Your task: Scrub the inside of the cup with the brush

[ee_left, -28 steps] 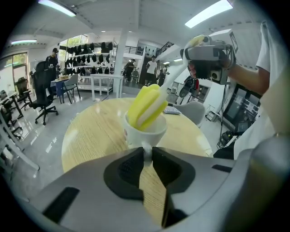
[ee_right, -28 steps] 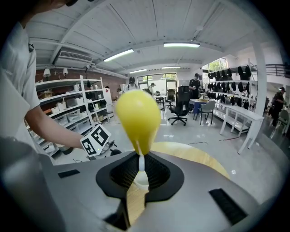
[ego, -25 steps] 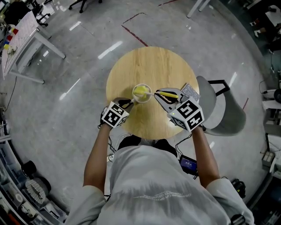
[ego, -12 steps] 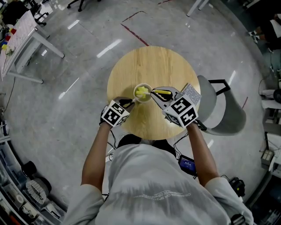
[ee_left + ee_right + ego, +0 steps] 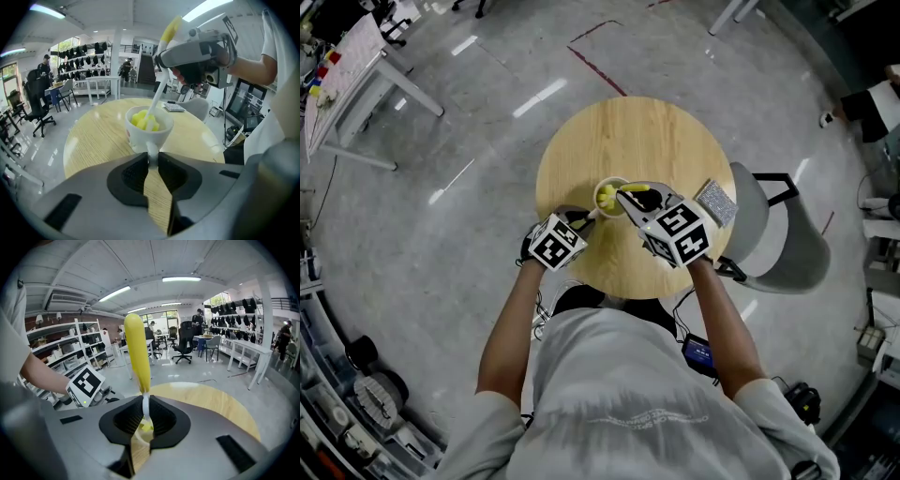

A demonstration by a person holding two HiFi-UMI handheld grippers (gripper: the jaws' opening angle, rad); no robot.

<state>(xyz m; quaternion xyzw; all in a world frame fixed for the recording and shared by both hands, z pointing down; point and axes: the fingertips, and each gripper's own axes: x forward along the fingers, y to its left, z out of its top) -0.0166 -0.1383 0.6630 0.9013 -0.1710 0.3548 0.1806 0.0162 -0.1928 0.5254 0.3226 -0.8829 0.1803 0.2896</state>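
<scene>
While pinching the cup (image 5: 149,131) by its handle in the fingers of the left gripper (image 5: 152,161), steadying it on the surface (image 5: 93,136), sweeping the brush (image 5: 137,352), nipped at its stem by the right gripper (image 5: 144,414), gently round inside.

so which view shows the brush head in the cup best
The left gripper view: the yellow brush head sits plainly inside the white cup, close up. The head view shows it only as a tiny yellow patch from above. The right gripper view shows mostly the brush's yellow handle.
</scene>
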